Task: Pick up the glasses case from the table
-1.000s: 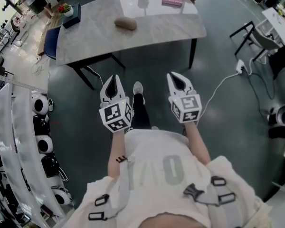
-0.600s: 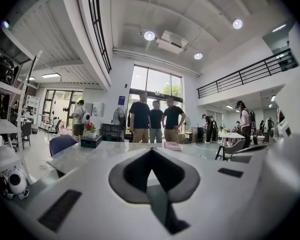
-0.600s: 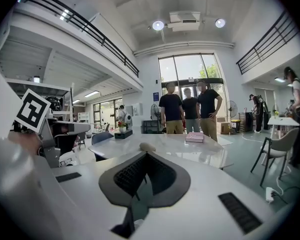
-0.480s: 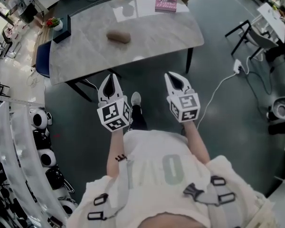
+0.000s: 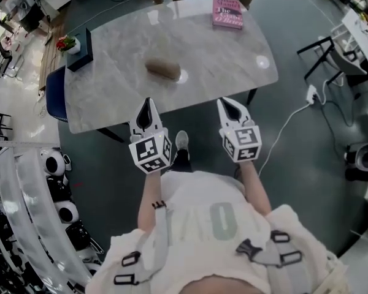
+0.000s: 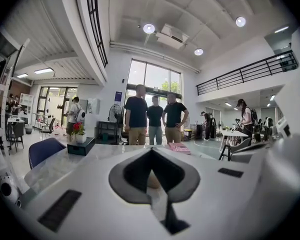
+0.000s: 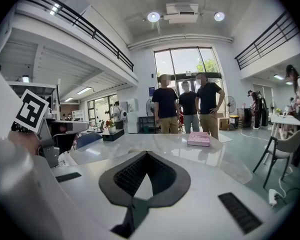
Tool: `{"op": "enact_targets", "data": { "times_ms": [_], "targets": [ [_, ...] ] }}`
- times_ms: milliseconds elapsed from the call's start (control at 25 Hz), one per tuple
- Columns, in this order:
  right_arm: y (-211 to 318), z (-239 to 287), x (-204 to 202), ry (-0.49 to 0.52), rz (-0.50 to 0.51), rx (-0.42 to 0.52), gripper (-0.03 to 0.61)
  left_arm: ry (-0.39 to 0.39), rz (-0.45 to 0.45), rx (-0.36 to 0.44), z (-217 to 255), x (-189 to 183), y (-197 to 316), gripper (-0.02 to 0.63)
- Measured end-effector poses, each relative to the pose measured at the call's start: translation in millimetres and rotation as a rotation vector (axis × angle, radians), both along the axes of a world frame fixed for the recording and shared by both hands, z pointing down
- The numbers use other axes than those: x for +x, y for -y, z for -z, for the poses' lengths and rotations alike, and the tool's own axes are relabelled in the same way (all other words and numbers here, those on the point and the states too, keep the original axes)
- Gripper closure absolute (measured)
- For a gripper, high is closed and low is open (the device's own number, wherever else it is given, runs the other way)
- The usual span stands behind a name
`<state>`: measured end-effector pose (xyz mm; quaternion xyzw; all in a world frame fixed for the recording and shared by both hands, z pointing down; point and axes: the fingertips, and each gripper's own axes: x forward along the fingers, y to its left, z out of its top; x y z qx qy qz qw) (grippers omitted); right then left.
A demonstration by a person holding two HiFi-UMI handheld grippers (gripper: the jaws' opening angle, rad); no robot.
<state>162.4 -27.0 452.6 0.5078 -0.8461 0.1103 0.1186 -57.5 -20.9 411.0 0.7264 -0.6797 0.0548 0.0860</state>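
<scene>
The left gripper (image 5: 145, 105) and the right gripper (image 5: 228, 105) are held out side by side, well apart, with their tips seen against the near edge of the table (image 5: 110, 103). In the left gripper view, the left gripper (image 6: 150, 150) is seen clenched, tips met in a point, nothing gripped. The right gripper (image 7: 146, 154) is likewise seen squeezed closed and empty in its own view.

The glasses case (image 5: 163, 70), brown and rounded, is found lying on the marble top towards the middle, ahead of the left gripper and clear of both. A tan shape (image 6: 152, 180), which may be that case, is glimpsed on the table through the opening behind the left tips.

A pink book (image 5: 228, 12) is laid near the far edge, and a dark box (image 5: 81, 43) with flowers (image 5: 65, 42) is set at the far left corner. Three people (image 7: 187, 106) are seen standing beyond the table.
</scene>
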Motion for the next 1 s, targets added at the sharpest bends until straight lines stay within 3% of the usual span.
{"op": "enact_targets", "data": {
  "times_ms": [280, 600, 1000],
  "targets": [
    [96.0, 18.0, -53.6, 0.004, 0.011, 0.018, 0.577, -0.015, 0.01, 0.014, 10.7, -49.5, 94.6, 0.611],
    [165.5, 8.6, -91.9, -0.028, 0.004, 0.01, 0.577, -0.03, 0.022, 0.008, -1.5, -91.8, 164.6, 0.611],
    [200.1, 9.1, -96.9, -0.042, -0.031, -0.005, 0.577, -0.032, -0.033, -0.011, -3.5, -90.4, 207.7, 0.611]
  ]
}}
